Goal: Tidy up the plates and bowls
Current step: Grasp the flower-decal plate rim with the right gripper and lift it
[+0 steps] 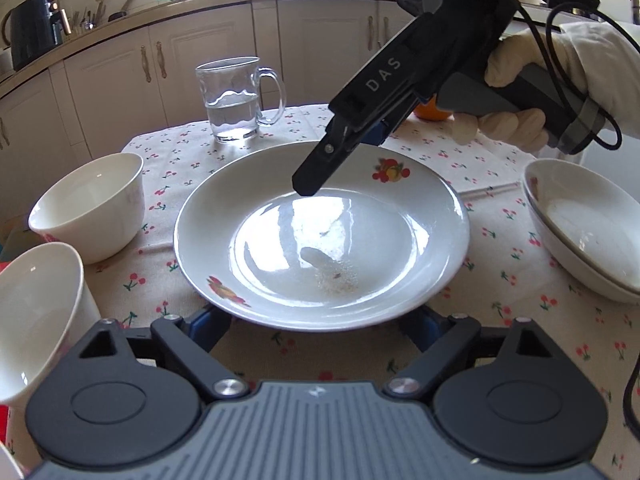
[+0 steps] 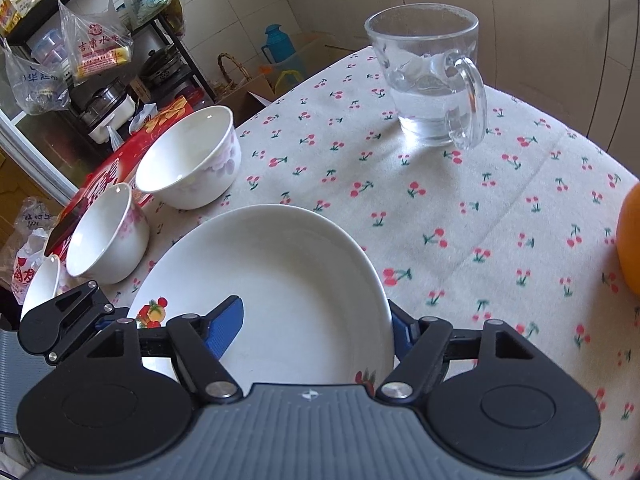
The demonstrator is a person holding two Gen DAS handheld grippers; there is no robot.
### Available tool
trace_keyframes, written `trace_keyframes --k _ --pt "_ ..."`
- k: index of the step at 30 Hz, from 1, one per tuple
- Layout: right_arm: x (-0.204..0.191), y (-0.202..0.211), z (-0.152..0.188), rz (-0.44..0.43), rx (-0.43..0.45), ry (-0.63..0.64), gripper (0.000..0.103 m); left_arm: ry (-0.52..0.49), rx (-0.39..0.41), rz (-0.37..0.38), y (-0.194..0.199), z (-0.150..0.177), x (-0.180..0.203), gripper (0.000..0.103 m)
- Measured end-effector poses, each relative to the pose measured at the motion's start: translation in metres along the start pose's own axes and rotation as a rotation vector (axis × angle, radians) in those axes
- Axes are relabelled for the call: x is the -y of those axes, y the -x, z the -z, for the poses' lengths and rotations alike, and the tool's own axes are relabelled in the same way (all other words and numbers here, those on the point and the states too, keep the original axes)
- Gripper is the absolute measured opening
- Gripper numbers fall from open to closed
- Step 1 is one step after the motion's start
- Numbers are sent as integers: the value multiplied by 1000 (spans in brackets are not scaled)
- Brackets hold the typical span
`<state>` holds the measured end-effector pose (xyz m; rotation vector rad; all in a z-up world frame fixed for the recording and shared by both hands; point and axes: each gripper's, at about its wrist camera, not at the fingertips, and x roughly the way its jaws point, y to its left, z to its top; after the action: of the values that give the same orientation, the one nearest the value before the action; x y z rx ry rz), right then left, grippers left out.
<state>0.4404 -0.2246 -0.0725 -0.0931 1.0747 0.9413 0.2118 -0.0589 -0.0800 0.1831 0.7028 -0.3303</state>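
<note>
Crowding the table's left edge, two bowls [image 1: 90,204] sit where a swung rim could knock them off. The plate [image 1: 320,236] lies mid-table: left gripper [image 1: 320,322] spread wide under its near rim, holding nothing; right gripper [image 2: 316,326] straddling the far rim, one finger inside, not yet clamped. A one-sided pinch risks tipping the plate toward the half-full glass mug [image 1: 236,98] near the far edge.

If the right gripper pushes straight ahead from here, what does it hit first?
The right gripper already straddles the plate rim, one finger inside, one outside. Going forward, it would probably slide further onto the plate; beyond lies bare tablecloth, then the glass mug.
</note>
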Motion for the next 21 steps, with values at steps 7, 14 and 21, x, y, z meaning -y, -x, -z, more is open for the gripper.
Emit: trace_keyframes --k 7,14,21 --pt "-22 15 20 -16 22 -14 79 -59 -13 19 19 11 3 91" --pt "-36 26 35 -18 38 -36 79 -80 -14 47 38 15 6 90" --pt "-49 43 52 -10 60 -59 79 -117 -5 75 58 13 12 90"
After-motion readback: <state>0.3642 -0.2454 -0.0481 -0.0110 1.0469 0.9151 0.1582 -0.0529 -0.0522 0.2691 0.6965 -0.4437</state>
